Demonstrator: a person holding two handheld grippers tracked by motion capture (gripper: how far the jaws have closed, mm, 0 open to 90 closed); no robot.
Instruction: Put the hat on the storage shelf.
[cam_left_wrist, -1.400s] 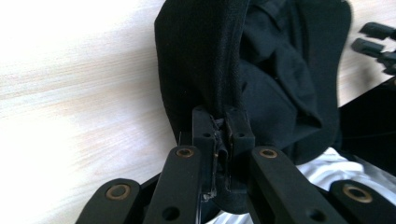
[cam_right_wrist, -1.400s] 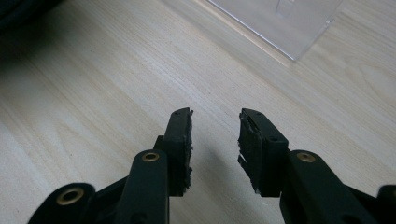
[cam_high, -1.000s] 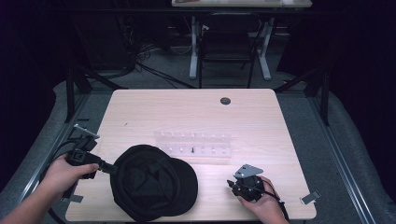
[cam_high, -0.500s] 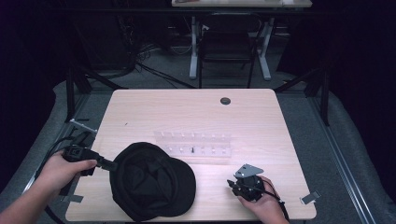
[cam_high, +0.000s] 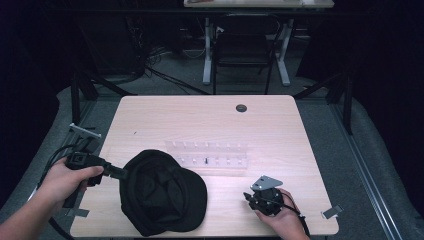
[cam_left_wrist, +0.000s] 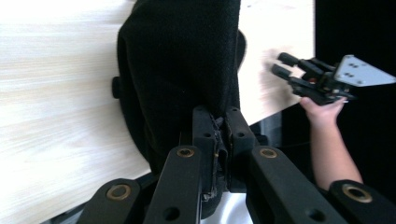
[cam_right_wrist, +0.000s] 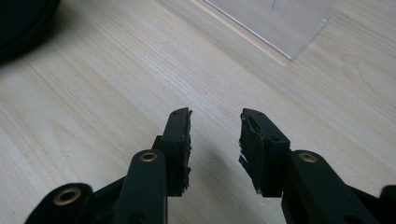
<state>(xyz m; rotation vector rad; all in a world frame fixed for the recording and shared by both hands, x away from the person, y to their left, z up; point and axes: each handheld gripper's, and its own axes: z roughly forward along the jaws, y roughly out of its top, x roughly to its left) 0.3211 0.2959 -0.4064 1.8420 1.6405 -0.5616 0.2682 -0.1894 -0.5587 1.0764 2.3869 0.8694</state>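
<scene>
A black cap (cam_high: 162, 197) lies at the table's front left, its left rim raised off the wood. My left gripper (cam_high: 122, 173) is shut on that rim. In the left gripper view the jaws (cam_left_wrist: 219, 116) pinch the cap's (cam_left_wrist: 187, 60) black fabric between them. My right gripper (cam_high: 248, 196) rests at the front right, pointing left toward the cap and apart from it. In its own view the right gripper (cam_right_wrist: 215, 119) stands open over bare wood with nothing between the pads. The right gripper (cam_left_wrist: 282, 63) also appears far off in the left gripper view.
A clear plastic rack (cam_high: 207, 153) with small pegs lies across the middle of the table (cam_high: 200, 115), just behind the cap; its corner (cam_right_wrist: 275, 23) is ahead of the right gripper. A dark cable hole (cam_high: 241, 107) sits near the far edge. A chair (cam_high: 240, 45) stands beyond the table.
My left hand has risen a little with the cap's rim held, lifting the cap's left side. The right hand and gripper have stayed put.
</scene>
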